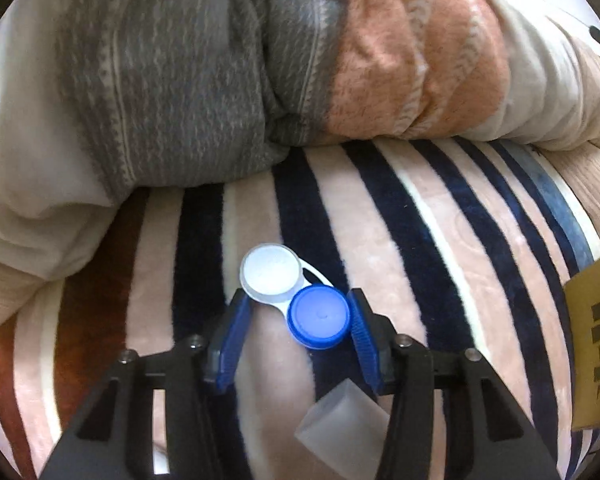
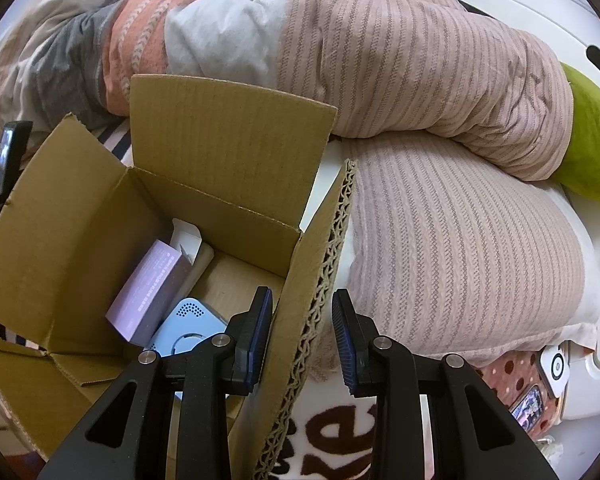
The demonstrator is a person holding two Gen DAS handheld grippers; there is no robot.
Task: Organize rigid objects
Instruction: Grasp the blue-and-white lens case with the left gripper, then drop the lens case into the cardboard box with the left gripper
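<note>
Two grippers — one per job.
Left gripper (image 1: 298,312) pinches the lens case (image 1: 296,296); right gripper (image 2: 302,312) clamps the box (image 2: 204,152) flap — jaws narrow.

bed: striped blanket (image 1: 380,240) | on it: lens case (image 1: 296,296), cardboard box (image 2: 80,216)

I held the right gripper (image 2: 302,312) astride the cardboard box's (image 2: 100,216) corrugated flap (image 2: 320,280) — one finger inside, one outside. A lilac carton (image 2: 148,292) and a pale blue device (image 2: 188,332) lay within, bedding (image 2: 440,92) heaped behind.
</note>
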